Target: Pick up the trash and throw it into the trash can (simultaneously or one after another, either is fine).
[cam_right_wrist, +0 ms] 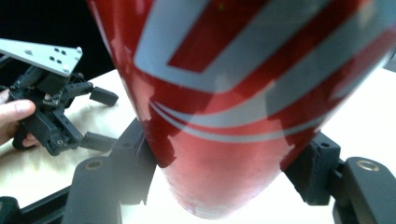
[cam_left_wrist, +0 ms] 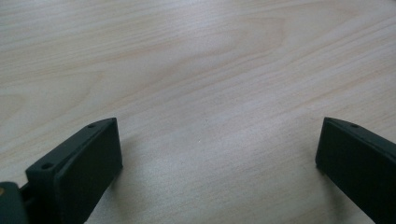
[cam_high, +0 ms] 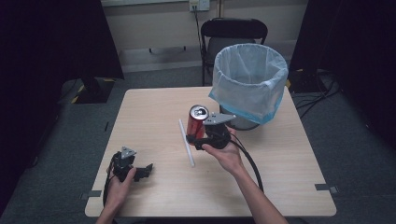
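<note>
Midair, right gripper (cam_high: 196, 138) fingers clamp can (cam_high: 197, 120); left gripper (cam_high: 145, 170) fingers apart near table (cam_high: 289, 177) edge.

One red can (cam_high: 197, 122), one white straw (cam_high: 186, 142), one lined bin (cam_high: 250, 84), one chair (cam_high: 233, 33), two grippers

Black claws (cam_high: 196, 140), grey triangular plates, trailing black cables.

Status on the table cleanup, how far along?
Done: nothing visibly binned yet. In hand: the right gripper is clamped on the red soda can, lifted off the table. Left: drop it into the lined bin; the white straw lies on the table; the left gripper rests open.
</note>
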A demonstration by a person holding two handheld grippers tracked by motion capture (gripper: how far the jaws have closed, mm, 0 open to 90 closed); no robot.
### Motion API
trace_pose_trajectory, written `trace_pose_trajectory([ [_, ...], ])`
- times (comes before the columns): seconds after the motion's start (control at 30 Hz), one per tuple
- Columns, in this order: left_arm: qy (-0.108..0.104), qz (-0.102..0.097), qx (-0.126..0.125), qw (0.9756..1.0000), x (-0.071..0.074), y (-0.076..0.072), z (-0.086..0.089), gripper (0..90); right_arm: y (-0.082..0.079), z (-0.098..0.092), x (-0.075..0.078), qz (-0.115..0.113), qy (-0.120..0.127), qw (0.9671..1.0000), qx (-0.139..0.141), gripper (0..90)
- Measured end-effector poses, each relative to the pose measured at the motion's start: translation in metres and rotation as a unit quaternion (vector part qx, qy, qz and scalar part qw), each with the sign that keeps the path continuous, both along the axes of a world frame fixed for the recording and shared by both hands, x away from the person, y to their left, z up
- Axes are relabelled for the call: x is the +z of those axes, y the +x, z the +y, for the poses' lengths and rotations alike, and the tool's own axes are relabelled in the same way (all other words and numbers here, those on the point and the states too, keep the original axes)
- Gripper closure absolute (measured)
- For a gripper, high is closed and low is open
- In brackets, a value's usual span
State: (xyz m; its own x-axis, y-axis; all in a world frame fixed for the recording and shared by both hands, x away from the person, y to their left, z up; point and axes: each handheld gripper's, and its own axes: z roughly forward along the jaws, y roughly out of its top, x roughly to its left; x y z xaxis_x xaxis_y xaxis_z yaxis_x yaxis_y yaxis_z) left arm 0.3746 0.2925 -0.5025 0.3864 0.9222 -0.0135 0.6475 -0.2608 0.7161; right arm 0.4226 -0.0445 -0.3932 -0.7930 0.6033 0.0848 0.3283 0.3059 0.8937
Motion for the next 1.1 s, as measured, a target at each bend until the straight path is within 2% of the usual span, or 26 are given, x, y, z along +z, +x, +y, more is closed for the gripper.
trace_pose_trajectory([
  [0.17, 0.001, 0.000, 0.000, 1.0000, 0.000, 0.000, 0.000, 0.0, 0.003, -0.004, 0.015, -0.010, 0.010, 0.9999, -0.002, 34.1],
  [0.2, 0.000, 0.000, 0.000, 1.0000, 0.000, 0.000, 0.000, 0.0, 0.004, -0.005, 0.022, -0.017, 0.012, 0.9998, -0.002, 34.1],
  [0.23, 0.000, 0.000, 0.000, 1.0000, 0.000, 0.000, 0.000, 0.0, 0.004, -0.005, 0.022, -0.017, 0.012, 0.9998, -0.002, 34.1],
  [0.27, 0.000, 0.000, -0.001, 1.0000, 0.000, 0.000, 0.000, 0.0, 0.004, -0.005, 0.029, -0.022, 0.014, 0.9996, -0.002, 34.2],
  [0.63, 0.000, 0.000, 0.000, 1.0000, 0.000, 0.000, 0.000, 0.0, 0.006, -0.013, 0.059, -0.041, 0.031, 0.9987, -0.007, 34.2],
  [0.8, 0.000, 0.000, 0.000, 1.0000, 0.000, 0.000, 0.000, 0.0, 0.007, -0.016, 0.073, -0.053, 0.043, 0.9976, -0.014, 34.2],
  [0.87, 0.000, 0.000, 0.000, 1.0000, 0.000, 0.000, 0.000, 0.0, 0.008, -0.018, 0.083, -0.060, 0.048, 0.9969, -0.016, 34.2],
  [1.1, 0.000, 0.000, 0.000, 1.0000, 0.000, 0.000, 0.000, 0.0, 0.010, -0.020, 0.102, -0.075, 0.052, 0.9957, -0.017, 34.3],
])
